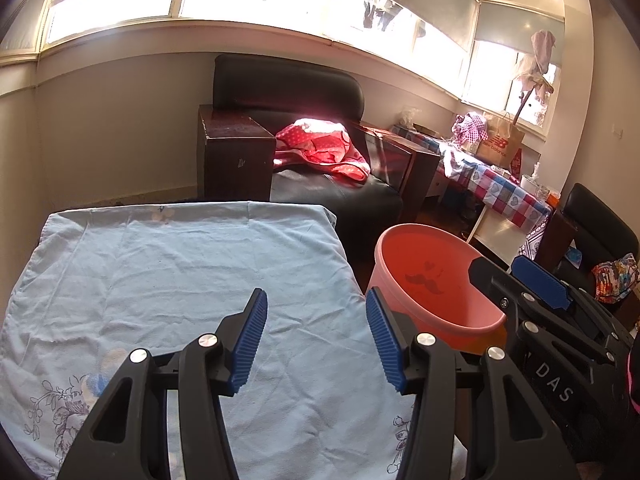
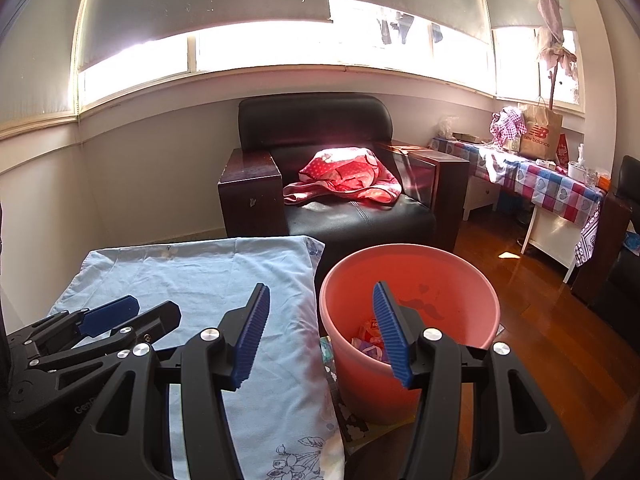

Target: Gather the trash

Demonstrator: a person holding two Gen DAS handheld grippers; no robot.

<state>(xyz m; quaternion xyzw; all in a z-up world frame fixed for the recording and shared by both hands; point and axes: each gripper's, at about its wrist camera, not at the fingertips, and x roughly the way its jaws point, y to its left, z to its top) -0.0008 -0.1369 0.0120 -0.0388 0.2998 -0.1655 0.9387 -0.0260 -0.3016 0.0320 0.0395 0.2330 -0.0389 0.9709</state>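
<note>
A pink plastic bucket (image 2: 436, 276) stands on the floor right of a table covered with a light blue cloth (image 2: 200, 280). Small wrappers (image 2: 366, 338) lie in its bottom. It also shows in the left wrist view (image 1: 424, 256). My left gripper (image 1: 316, 340) is open and empty above the blue cloth (image 1: 180, 280), near its right edge. My right gripper (image 2: 320, 332) is open and empty, straddling the bucket's left rim from above. Each gripper appears in the other's view: the right one (image 1: 536, 280), the left one (image 2: 116, 316).
A black leather armchair (image 2: 340, 184) with a red polka-dot garment (image 2: 344, 180) stands behind the table. A side table with a checked cloth (image 2: 552, 184) and a paper bag (image 2: 540, 132) stands at the right. Wooden floor (image 2: 552, 320) lies right of the bucket.
</note>
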